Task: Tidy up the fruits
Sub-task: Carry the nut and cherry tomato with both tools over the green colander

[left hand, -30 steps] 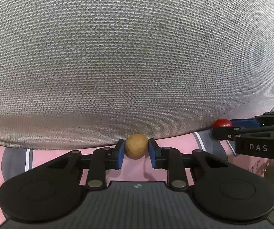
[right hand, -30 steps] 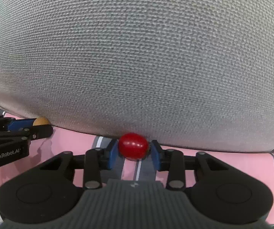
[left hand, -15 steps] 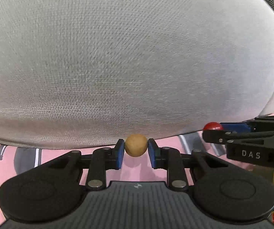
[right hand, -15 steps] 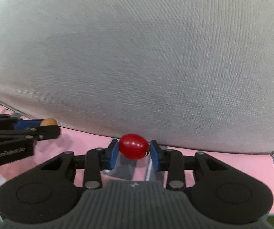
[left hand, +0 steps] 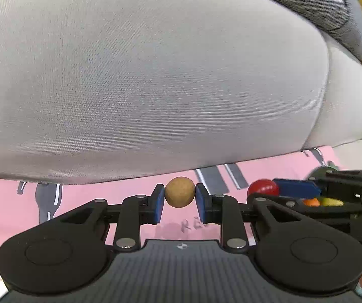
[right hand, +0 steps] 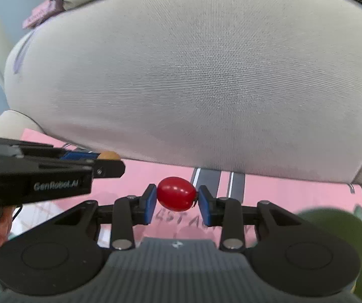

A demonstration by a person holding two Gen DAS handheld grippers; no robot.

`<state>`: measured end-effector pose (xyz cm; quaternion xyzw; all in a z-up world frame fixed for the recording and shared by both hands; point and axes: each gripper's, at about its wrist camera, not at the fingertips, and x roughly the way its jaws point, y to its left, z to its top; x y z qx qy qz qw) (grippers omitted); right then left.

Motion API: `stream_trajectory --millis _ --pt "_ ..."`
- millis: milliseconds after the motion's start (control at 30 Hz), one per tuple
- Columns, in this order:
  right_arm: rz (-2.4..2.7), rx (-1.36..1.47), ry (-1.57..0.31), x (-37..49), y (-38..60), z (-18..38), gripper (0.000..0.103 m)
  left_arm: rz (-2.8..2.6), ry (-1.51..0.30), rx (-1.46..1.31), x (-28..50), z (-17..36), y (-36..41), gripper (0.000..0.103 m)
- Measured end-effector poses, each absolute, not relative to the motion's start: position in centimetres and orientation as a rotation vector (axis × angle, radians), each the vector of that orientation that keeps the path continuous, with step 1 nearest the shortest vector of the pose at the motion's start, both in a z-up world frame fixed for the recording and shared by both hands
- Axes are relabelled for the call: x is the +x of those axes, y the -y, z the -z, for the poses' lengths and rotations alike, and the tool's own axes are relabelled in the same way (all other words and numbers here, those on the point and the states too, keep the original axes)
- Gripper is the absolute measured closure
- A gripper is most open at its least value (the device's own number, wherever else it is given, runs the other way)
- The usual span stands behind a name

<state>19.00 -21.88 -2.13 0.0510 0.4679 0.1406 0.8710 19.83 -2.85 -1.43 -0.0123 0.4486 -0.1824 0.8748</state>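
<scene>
Tan round fruit [left hand: 180, 192] pinched in left gripper [left hand: 180, 200] fingers, red fruit [right hand: 176, 193] pinched in right gripper [right hand: 176, 203] fingers, orange fruit [left hand: 311, 202] only in left view

A round tan fruit [left hand: 180, 192], matte and finely speckled, is pinched at its sides between blue pads, clear of the pink mat [left hand: 110, 197]. Beside it, a glossy red oval fruit [right hand: 176, 193] lies lengthwise between another blue pair, also off the mat.
</scene>
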Motion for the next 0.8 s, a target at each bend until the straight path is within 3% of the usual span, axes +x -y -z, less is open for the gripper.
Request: stream_trajectory --millis 233,800 --pt "-0.273 0.133 -0.939 13.1 23.7 -0.5 0.07 0.448 -0.917 0.021 18.0 1.2 5.2 0.074" --pt "-0.126 0.211 -0.913 5.6 30.4 0.5 0.07 0.67 -0.919 0.195 13.3 0.8 14.4 0.074"
